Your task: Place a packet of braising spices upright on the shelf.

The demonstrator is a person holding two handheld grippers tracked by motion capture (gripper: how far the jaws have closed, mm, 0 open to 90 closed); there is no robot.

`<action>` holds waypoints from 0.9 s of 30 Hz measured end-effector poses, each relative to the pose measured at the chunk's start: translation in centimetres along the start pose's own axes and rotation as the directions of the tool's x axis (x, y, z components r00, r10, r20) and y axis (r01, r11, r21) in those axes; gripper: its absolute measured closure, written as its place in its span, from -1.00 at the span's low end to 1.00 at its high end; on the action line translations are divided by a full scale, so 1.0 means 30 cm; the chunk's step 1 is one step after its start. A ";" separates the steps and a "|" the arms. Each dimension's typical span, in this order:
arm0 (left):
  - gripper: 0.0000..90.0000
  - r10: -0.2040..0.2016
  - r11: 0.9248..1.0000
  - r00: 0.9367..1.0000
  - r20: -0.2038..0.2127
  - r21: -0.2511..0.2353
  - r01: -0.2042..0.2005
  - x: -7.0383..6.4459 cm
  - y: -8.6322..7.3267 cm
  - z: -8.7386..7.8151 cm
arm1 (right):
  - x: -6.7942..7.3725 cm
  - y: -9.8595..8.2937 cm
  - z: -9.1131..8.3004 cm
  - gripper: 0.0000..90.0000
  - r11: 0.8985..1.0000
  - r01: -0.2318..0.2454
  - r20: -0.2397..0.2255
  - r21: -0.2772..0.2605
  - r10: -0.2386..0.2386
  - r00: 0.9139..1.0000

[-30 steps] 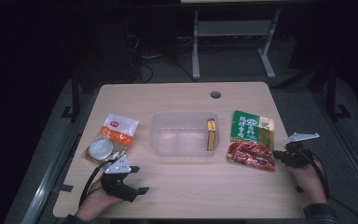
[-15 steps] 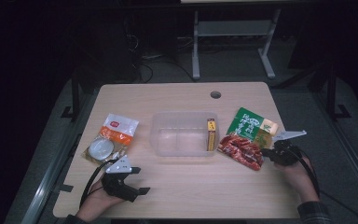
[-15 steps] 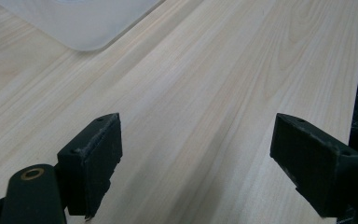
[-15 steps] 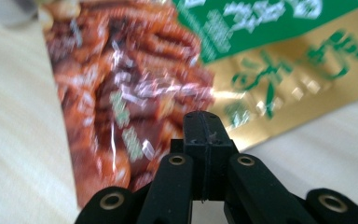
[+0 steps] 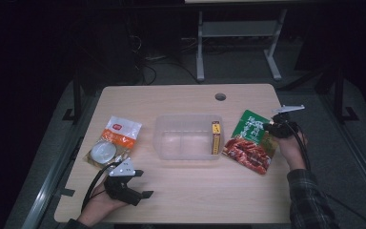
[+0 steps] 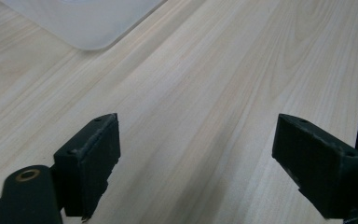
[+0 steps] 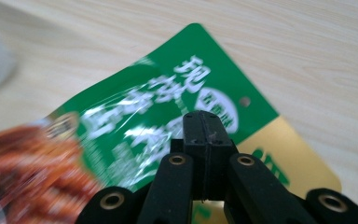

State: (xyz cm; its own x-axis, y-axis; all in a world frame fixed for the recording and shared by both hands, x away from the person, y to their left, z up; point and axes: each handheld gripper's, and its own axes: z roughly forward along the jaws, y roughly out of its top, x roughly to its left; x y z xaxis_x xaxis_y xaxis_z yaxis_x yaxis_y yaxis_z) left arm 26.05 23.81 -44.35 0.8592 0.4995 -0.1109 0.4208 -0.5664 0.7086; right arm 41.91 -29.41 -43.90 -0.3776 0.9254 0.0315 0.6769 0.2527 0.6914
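A green and red food packet (image 5: 250, 140) hangs tilted just right of a clear plastic bin (image 5: 188, 138), its red end low beside the bin. My right gripper (image 5: 268, 125) is shut on the packet's upper right edge. In the right gripper view the packet (image 7: 158, 102) spreads out behind the closed jaws of my right gripper (image 7: 208, 135). Near the table's front left my left gripper (image 5: 143, 183) rests open and holds nothing. The left gripper view has my left gripper (image 6: 196, 154) wide apart over bare wood, with a corner of the bin (image 6: 88, 23) ahead.
A slim yellow box (image 5: 215, 137) stands inside the bin against its right wall. An orange and white pouch (image 5: 119, 133) with a round lidded tub (image 5: 102, 151) on it lies at the left. The wooden table (image 5: 181, 100) has a cable hole (image 5: 220, 97) at the back.
My right gripper has moved up and back with the packet, which has lifted and swung so that its red end points at the bin. The left gripper has stayed still.
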 end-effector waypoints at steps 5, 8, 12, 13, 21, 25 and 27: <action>-0.70 0.010 1.000 1.000 0.002 0.001 -0.010 -0.003 0.006 0.004 | -0.038 0.028 0.070 1.00 0.998 -0.047 0.063 -0.028 0.049 0.997; -0.70 0.007 1.000 1.000 0.002 0.006 -0.007 -0.004 0.006 0.010 | -0.060 0.034 0.104 1.00 0.997 -0.071 0.078 -0.010 0.072 0.994; -0.70 0.002 1.000 1.000 0.003 0.004 -0.002 -0.001 0.006 0.012 | -0.066 0.054 0.132 1.00 0.998 -0.070 0.096 -0.003 0.070 0.993; -0.70 0.000 1.000 1.000 0.005 0.003 0.000 0.000 0.006 0.012 | -0.067 0.059 0.136 1.00 0.998 -0.068 0.099 -0.001 0.068 0.993; -0.70 -0.013 1.000 1.000 0.016 0.003 0.013 0.004 0.002 0.012 | -0.068 0.095 0.166 1.00 0.997 -0.065 0.118 0.036 0.060 0.991; -0.70 -0.007 1.000 1.000 0.017 0.006 0.007 0.003 0.001 0.009 | -0.063 0.087 0.174 1.00 0.996 -0.072 0.126 0.059 0.064 0.990; -0.70 -0.006 1.000 1.000 0.016 0.006 0.006 0.003 0.001 0.009 | -0.064 0.083 0.175 1.00 0.995 -0.077 0.129 0.069 0.068 0.989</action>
State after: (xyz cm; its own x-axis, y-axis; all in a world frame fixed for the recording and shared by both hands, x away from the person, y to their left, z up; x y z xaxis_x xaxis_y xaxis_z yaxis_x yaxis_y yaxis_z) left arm 26.21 23.65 -44.52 0.8614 0.4919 -0.1265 0.4274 -0.5674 0.7039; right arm 47.62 -29.07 -46.03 -0.2462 0.9691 -0.0152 0.7457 0.1994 0.6357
